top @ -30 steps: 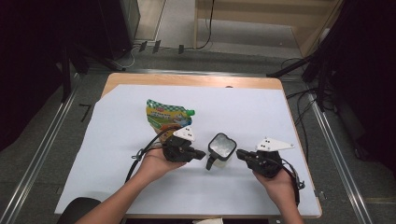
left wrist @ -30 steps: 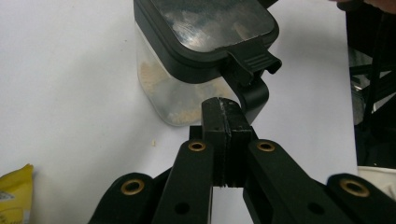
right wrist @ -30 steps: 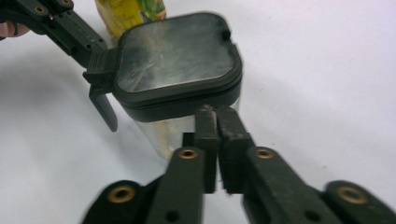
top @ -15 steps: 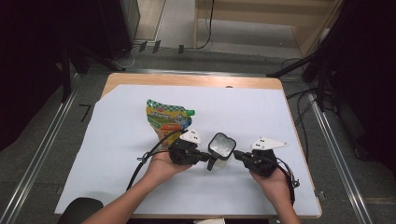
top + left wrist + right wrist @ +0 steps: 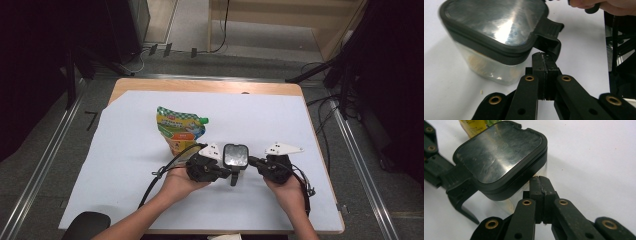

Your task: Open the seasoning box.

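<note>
Clear square container with a black-rimmed mirrored lid [image 5: 235,155] sits on the pale sheet over the wooden table [image 5: 210,86], near the front edge, between our two hands; the colourful green and orange spouted pouch [image 5: 178,129] lies apart from it at about ten o'clock. Our left gripper [image 5: 229,172] has its jaws pressed fully together with nothing between them, tips just at the black side latch [image 5: 550,37] of the lid; our right gripper [image 5: 251,161] is likewise closed on nothing, tips touching or nearly touching the container's clear wall [image 5: 534,176] below the lid rim at its three o'clock side. We judge we are nudging or bracing the box from both sides; with closed jaws there is no real grip, so an uneven push could slide it across the smooth sheet, twist it, or tip it; a tip slipping off the latch could pop it open abruptly.
</note>
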Demonstrator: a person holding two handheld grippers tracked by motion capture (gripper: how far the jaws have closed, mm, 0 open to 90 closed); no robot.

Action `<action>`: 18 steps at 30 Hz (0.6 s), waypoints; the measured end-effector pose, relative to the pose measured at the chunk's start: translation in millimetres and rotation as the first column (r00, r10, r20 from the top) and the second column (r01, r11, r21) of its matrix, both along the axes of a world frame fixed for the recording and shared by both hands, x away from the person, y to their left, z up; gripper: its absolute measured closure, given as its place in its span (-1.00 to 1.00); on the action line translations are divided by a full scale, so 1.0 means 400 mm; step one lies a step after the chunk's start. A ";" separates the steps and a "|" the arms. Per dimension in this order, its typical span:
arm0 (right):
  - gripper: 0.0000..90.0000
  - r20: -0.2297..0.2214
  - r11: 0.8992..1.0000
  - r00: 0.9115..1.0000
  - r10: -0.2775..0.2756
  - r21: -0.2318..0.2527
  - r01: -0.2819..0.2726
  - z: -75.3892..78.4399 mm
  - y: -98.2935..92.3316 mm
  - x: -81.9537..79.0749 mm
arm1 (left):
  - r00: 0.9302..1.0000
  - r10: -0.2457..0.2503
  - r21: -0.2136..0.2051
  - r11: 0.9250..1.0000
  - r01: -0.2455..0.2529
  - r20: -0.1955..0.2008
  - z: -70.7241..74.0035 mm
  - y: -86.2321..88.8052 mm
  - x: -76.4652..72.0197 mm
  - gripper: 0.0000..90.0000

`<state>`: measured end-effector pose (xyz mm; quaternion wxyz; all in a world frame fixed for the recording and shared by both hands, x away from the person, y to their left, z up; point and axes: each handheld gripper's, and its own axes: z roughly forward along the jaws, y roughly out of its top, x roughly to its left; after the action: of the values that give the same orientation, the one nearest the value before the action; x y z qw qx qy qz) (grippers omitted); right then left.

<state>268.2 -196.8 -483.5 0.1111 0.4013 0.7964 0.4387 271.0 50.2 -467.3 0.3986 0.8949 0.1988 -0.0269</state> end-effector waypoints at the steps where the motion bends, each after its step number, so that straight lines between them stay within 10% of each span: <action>1: 1.00 0.000 1.000 1.000 -0.004 -0.004 0.004 0.000 0.002 0.001 | 1.000 -0.002 -0.003 1.000 0.002 -0.003 -0.002 -0.005 -0.003 1.00; 18: 1.00 0.001 0.999 0.999 -0.045 0.009 0.045 0.018 -0.013 -0.008 | 0.998 -0.037 -0.027 0.999 0.036 -0.044 0.017 0.004 -0.010 1.00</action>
<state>265.1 -202.2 -476.3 0.1197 0.4193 0.7851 0.4399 266.9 52.0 -460.5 0.4053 0.8922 0.1908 -0.0566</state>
